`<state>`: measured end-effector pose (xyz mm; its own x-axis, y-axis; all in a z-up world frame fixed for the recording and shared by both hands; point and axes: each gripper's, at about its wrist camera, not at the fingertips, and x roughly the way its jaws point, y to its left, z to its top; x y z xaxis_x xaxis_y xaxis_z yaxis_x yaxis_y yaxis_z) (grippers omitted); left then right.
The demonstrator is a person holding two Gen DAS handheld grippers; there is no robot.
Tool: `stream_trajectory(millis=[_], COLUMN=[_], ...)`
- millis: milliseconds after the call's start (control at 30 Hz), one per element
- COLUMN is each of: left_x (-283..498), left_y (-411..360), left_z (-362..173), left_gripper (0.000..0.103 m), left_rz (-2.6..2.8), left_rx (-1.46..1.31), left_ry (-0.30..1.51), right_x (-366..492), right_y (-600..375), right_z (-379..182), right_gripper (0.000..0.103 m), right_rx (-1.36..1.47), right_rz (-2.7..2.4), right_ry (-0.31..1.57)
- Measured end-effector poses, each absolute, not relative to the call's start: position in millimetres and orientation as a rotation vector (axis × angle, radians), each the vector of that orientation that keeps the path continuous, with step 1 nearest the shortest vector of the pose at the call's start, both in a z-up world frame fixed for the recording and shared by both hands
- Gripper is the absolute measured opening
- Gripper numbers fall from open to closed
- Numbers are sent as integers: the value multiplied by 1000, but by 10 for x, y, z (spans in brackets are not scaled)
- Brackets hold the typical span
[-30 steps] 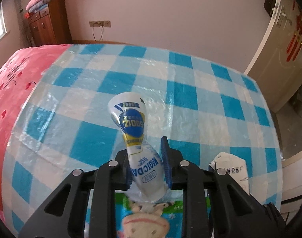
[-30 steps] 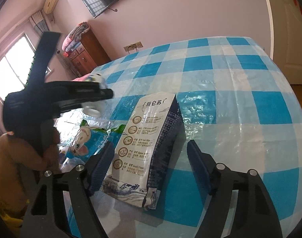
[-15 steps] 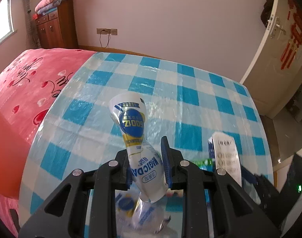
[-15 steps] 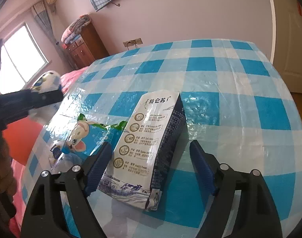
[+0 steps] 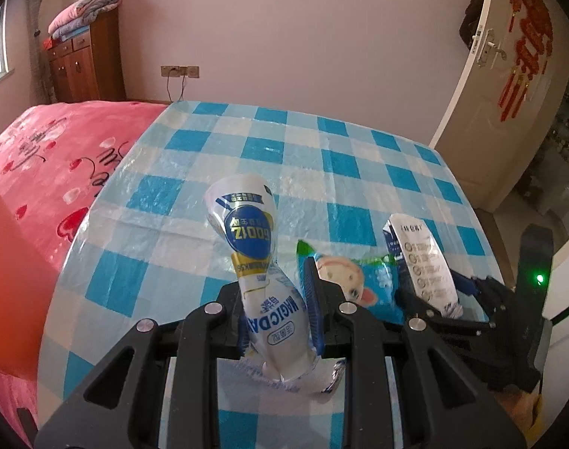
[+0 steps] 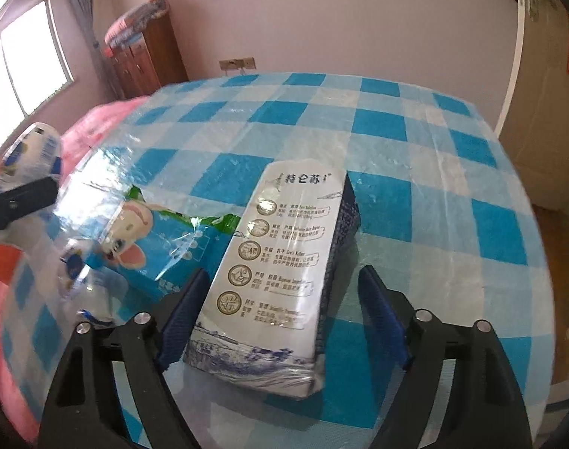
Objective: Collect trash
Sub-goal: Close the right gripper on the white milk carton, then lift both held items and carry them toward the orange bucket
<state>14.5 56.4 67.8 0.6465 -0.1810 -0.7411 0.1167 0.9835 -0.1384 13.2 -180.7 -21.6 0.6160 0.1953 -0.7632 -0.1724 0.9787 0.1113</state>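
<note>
The left hand-held gripper [image 5: 279,316] pinches a crumpled bottle [image 5: 260,265] above the desk [image 5: 344,157]; squeezed thin, it could slip free. The right hand-held gripper [image 6: 280,318] is spread around a carton [image 6: 284,262] lying on the desk. Closing off-centre could skew it against the wrapper [image 6: 150,239] just beside.

You have a blue-checked worktop [image 5: 344,157] beside a pink bed [image 5: 41,172]; a wooden cabinet [image 5: 86,63] with folded blankets [image 5: 82,11] stands beyond.
</note>
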Motion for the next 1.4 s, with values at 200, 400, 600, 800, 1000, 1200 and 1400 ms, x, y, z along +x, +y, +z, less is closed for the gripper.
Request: stream_trajectory(millis=[200,400,600,800,1000,1200,1400], left_x=[44,-66,-138,-177,-227,-303,-395], left_y=[655,694,769,880,962,1055,1149], left_z=[578,517,434,419,485,600,654], left_gripper=[26,26,26,26,26,26,26], left_rz=[-193,-226,-253,-269,-284,-294,-295], left_rx=[-63,-53,-71,-90,-96,-111,-123], left_ry=[846,842,855,850,824,787,770], right_x=[143,148,146,52,-39,-135,-236], right_y=[-1782,-1780,-1813,-1933,-2088,-2098,-1987], right_z=[-230,-229,-220,-174,-36,217,369], right_gripper=[64,57,57,57,56,56,56], right_rx=[-20,-29,-11,26,125,179,191], right_rz=[154,148,153,116,105,130,173], right_ry=[882,879,875,846,832,796,785])
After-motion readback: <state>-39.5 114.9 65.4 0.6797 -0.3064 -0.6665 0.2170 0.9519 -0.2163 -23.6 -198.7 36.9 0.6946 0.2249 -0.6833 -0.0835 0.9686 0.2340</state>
